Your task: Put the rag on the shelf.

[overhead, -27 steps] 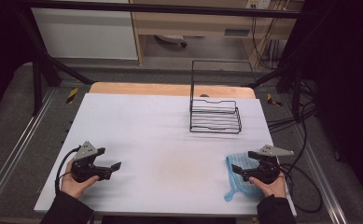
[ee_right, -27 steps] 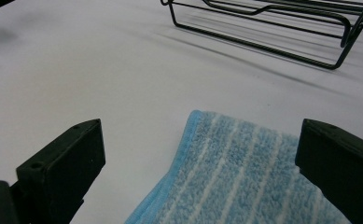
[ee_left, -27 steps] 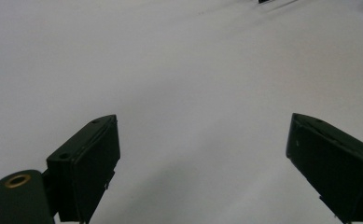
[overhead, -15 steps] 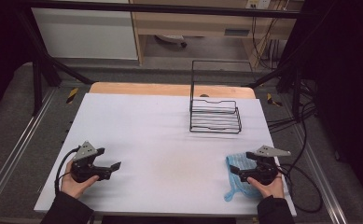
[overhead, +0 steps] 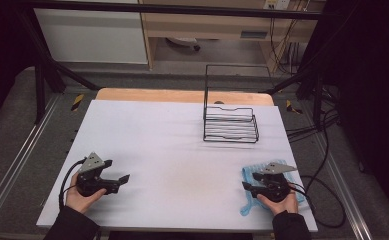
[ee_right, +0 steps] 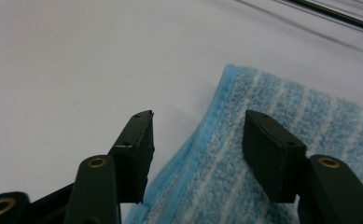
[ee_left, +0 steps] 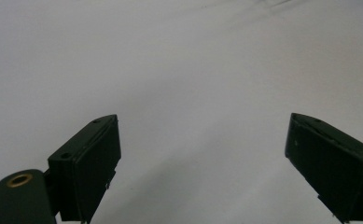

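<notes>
Poised to pinch the blue towel (ee_right: 282,154) — right gripper (ee_right: 198,135) half-open astride its hemmed edge, apparently not yet pressing; left gripper (ee_left: 202,154) wide open over the bare table (overhead: 182,135); next, lower and close on the hem.

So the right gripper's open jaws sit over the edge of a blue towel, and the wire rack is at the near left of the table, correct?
Not quite: the wire rack stands at the far right of the table, as the high view shows. The right gripper does have open jaws straddling the blue towel edge.
</notes>
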Available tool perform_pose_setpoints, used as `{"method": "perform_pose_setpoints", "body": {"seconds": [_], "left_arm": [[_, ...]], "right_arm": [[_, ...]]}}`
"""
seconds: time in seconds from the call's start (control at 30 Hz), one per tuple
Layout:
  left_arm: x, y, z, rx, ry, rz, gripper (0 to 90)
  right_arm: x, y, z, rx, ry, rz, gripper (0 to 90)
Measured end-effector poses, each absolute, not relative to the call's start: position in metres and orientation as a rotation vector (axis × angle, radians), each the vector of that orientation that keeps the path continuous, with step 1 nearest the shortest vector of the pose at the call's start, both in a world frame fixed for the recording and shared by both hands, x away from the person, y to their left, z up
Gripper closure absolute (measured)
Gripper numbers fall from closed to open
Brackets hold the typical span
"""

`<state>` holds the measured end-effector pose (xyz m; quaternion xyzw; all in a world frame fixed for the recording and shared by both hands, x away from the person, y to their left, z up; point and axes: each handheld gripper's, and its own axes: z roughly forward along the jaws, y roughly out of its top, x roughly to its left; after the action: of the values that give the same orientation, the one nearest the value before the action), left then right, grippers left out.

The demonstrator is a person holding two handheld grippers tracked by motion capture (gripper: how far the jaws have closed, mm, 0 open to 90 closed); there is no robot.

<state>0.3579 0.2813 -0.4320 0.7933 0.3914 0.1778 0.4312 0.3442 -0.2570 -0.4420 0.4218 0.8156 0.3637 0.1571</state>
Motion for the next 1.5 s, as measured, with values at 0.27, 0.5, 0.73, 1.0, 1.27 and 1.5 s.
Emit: {"method": "perform_pose_setpoints", "body": {"seconds": [0.27, 0.5, 0.73, 1.0, 1.27, 1.5], "left_arm": [[0.358, 0.282, -0.432, 1.984, 0.982, 0.447, 10.6], [0.358, 0.282, -0.432, 1.987, 0.983, 0.448, 11.0], [0.359, 0.282, -0.433, 1.992, 0.984, 0.452, 11.3], [0.359, 0.282, -0.433, 1.991, 0.986, 0.452, 11.5], [0.359, 0.282, -0.433, 1.99, 0.986, 0.453, 11.8], [0.359, 0.282, -0.433, 1.993, 0.986, 0.454, 11.8]], "right_arm": [[0.343, -0.248, -0.449, 1.158, 2.317, 0.908, 52.1], [0.344, -0.248, -0.448, 1.131, 2.317, 0.861, 61.8], [0.346, -0.248, -0.447, 1.132, 2.32, 0.838, 70.7], [0.347, -0.248, -0.444, 1.139, 2.329, 0.817, 80.3], [0.349, -0.25, -0.439, 1.21, 2.311, 0.836, 86.7], [0.346, -0.252, -0.439, 1.192, 2.297, 0.882, 79.5]]}}
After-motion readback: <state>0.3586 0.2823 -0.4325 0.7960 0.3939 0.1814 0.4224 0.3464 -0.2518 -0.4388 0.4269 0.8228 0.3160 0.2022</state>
